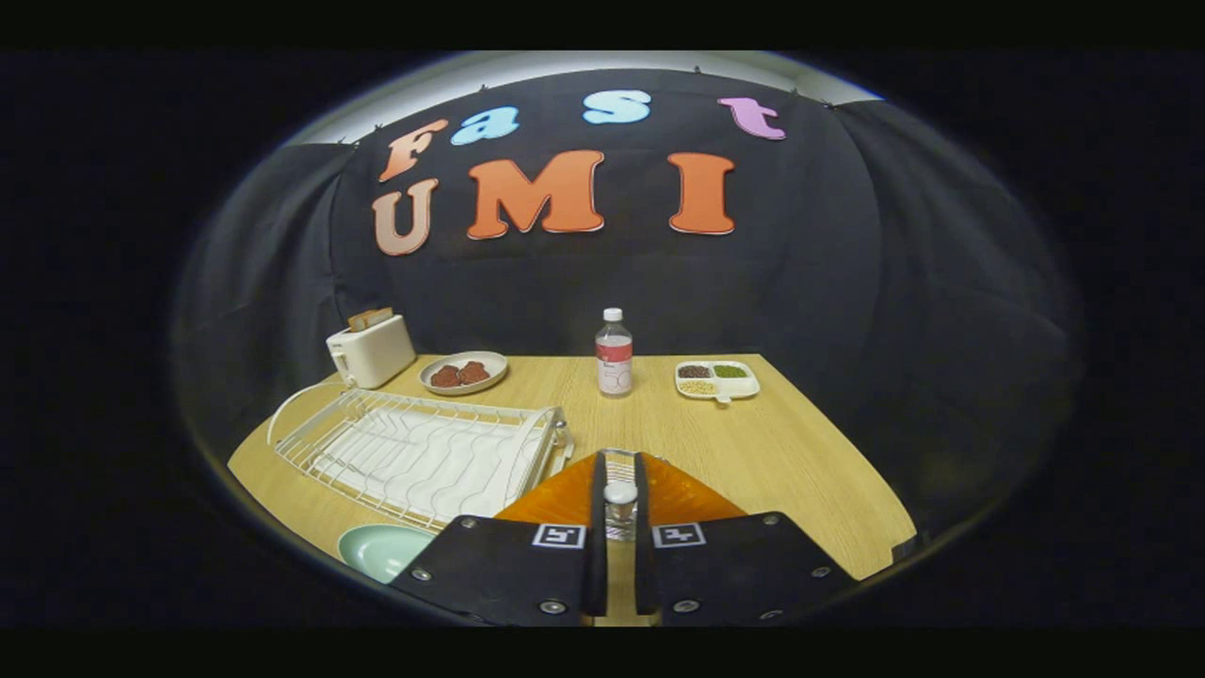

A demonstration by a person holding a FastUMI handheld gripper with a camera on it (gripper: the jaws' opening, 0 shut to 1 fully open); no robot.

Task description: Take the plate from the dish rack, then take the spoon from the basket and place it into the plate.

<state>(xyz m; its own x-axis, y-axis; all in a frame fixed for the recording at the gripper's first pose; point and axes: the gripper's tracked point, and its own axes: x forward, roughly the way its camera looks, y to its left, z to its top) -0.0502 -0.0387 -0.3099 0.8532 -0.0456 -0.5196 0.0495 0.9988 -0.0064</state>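
Spoon (619, 499) is pinched between the gripper (619, 471) fingers, right over the orange basket (555, 499). Green plate (381, 549) sits on the table (800, 443) just left of them, by the empty rack (424, 452).

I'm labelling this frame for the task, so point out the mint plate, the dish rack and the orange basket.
mint plate (377, 549), gripper view, on its bare rim beside the gripper body.
dish rack (419, 450), gripper view, on its white wire bed.
orange basket (680, 497), gripper view, on its ribbed wall beside the fingers.
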